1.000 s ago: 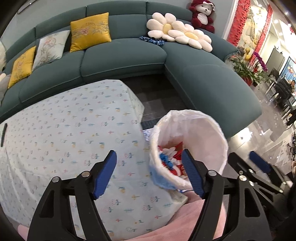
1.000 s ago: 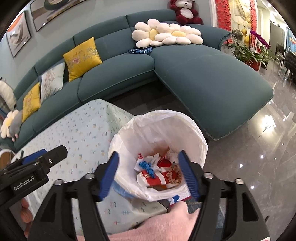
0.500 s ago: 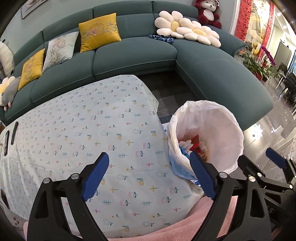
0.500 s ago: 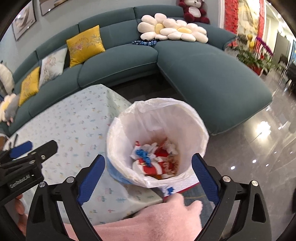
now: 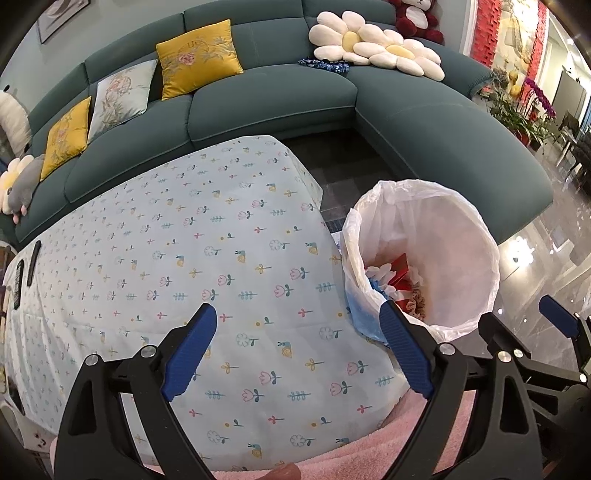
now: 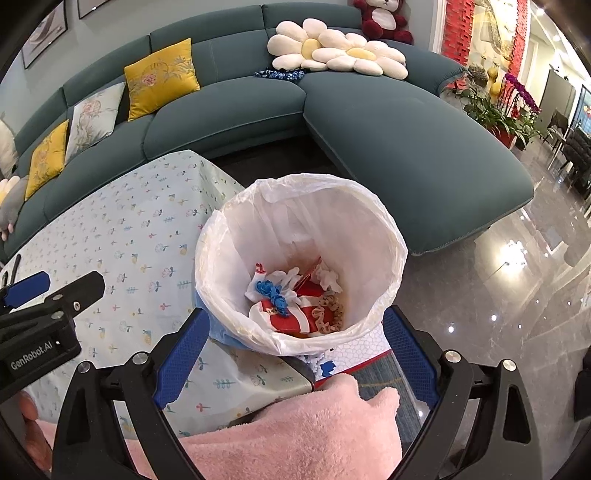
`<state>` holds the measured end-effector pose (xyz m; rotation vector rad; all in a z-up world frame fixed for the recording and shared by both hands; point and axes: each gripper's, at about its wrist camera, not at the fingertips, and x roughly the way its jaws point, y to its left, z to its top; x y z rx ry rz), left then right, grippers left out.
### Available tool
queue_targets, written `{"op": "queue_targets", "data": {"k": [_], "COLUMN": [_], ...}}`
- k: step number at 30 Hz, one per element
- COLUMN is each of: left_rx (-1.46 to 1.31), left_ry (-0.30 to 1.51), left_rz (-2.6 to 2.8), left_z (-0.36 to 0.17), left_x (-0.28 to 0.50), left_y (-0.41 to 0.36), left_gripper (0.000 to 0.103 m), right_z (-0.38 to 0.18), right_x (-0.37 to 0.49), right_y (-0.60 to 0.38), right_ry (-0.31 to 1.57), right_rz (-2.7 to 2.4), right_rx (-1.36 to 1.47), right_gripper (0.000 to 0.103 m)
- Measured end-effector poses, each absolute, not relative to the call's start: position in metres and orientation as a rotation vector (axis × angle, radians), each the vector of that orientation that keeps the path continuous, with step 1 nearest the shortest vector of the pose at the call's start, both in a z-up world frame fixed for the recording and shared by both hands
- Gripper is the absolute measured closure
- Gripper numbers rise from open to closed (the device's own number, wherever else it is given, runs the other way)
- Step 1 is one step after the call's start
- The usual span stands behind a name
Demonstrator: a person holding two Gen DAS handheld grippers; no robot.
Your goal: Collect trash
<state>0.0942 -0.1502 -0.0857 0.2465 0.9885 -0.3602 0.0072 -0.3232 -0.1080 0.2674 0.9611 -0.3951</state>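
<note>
Both claws stood released and empty. The left gripper [image 5: 301,350] hovered over the flowered tablecloth [image 5: 207,258], its right finger overlapping the bin's near rim in that view. The right gripper [image 6: 295,350] hung over the near rim of the one trash bin [image 6: 388,236], lined with a white bag. The trash [image 6: 295,306] lay at the bottom, just beyond the right gripper: perhaps several crumpled wrappers, hard to count. Behind stood one teal sofa [image 6: 406,140] with two daisy cushions [image 6: 332,51].

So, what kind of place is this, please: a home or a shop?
Most likely a home living room: a large teal corner sofa with yellow embroidered cushions, a red teddy bear on its back, and a low table under a flower-print cloth.
</note>
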Motion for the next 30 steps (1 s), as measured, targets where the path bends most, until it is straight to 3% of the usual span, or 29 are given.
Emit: {"op": "queue_targets", "data": {"k": [30], "left_rx": [0.269], "left_ry": [1.000], "left_rz": [-0.344], "left_z": [-0.0936], "left_x": [0.0869], "left_y": [-0.1574], "left_gripper": [0.017], "right_z": [-0.1170], "right_x": [0.0015], "right_y": [-0.3228], "right_ry": [0.986], "right_rz": [-0.427], "right_rx": [0.234], "right_gripper": [0.012]}}
